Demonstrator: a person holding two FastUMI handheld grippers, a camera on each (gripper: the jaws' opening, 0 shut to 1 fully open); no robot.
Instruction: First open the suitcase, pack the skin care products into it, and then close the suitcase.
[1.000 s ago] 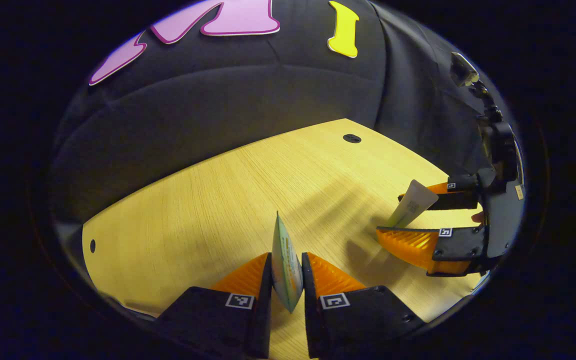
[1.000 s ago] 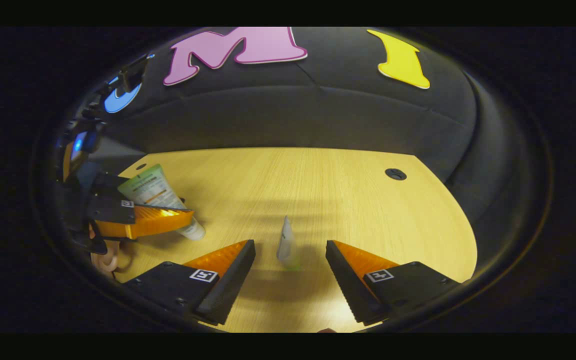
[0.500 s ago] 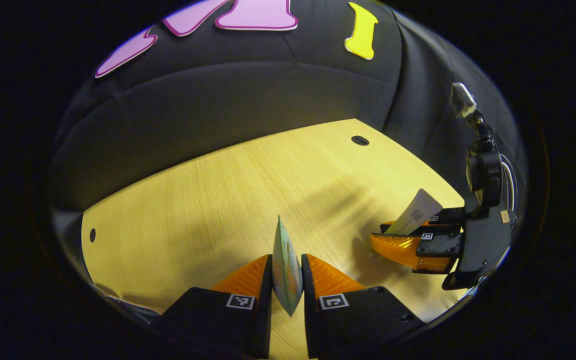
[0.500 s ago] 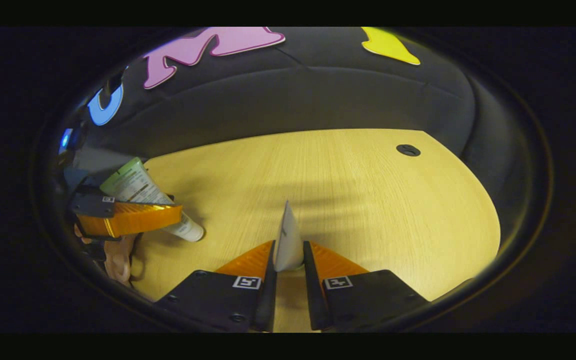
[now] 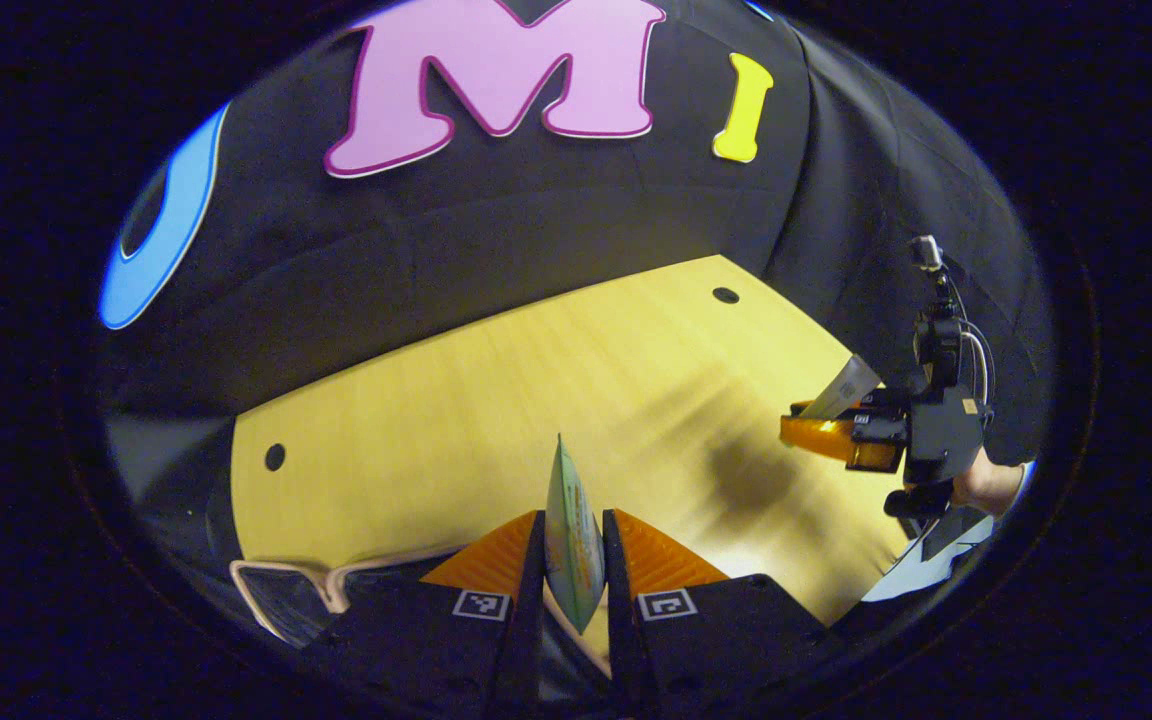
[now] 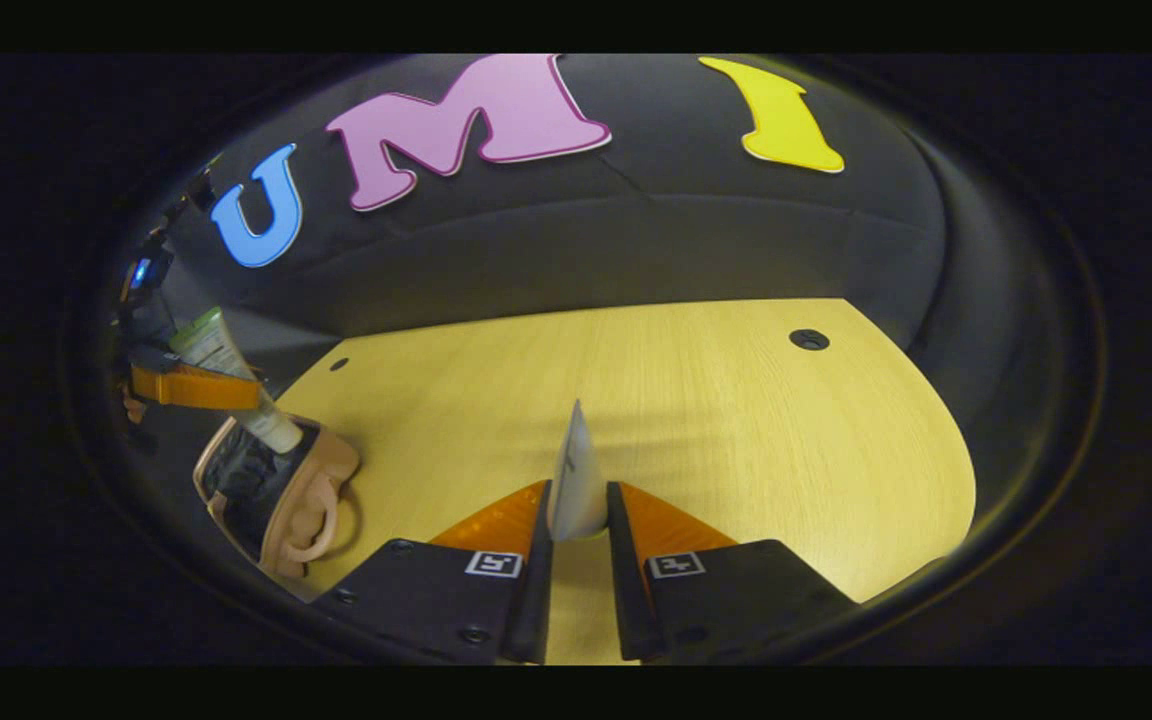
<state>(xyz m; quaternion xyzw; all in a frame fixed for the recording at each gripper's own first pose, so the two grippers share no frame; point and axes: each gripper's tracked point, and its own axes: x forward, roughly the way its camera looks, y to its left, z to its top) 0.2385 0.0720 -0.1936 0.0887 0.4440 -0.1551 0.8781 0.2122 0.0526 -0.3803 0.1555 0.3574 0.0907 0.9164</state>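
Both grippers have lifted since a second ago, and the open pink suitcase (image 6: 276,485) has come into sight beneath the left one. Blur smears the table (image 5: 496,400) in the left gripper view, and the suitcase's rim (image 5: 276,590) is cut off there by the picture's edge and the fingers.

Nearest, the left gripper (image 5: 573,545) is closed on a green-and-white tube (image 5: 570,535), both fingers pressed flat against it. The right gripper view shows that tube (image 6: 236,385) hanging cap down over the suitcase's dark interior.

Farther right, the right gripper (image 6: 576,510) pinches a white tube (image 6: 576,480) above the table, with a hand (image 5: 981,485) half hidden behind it.
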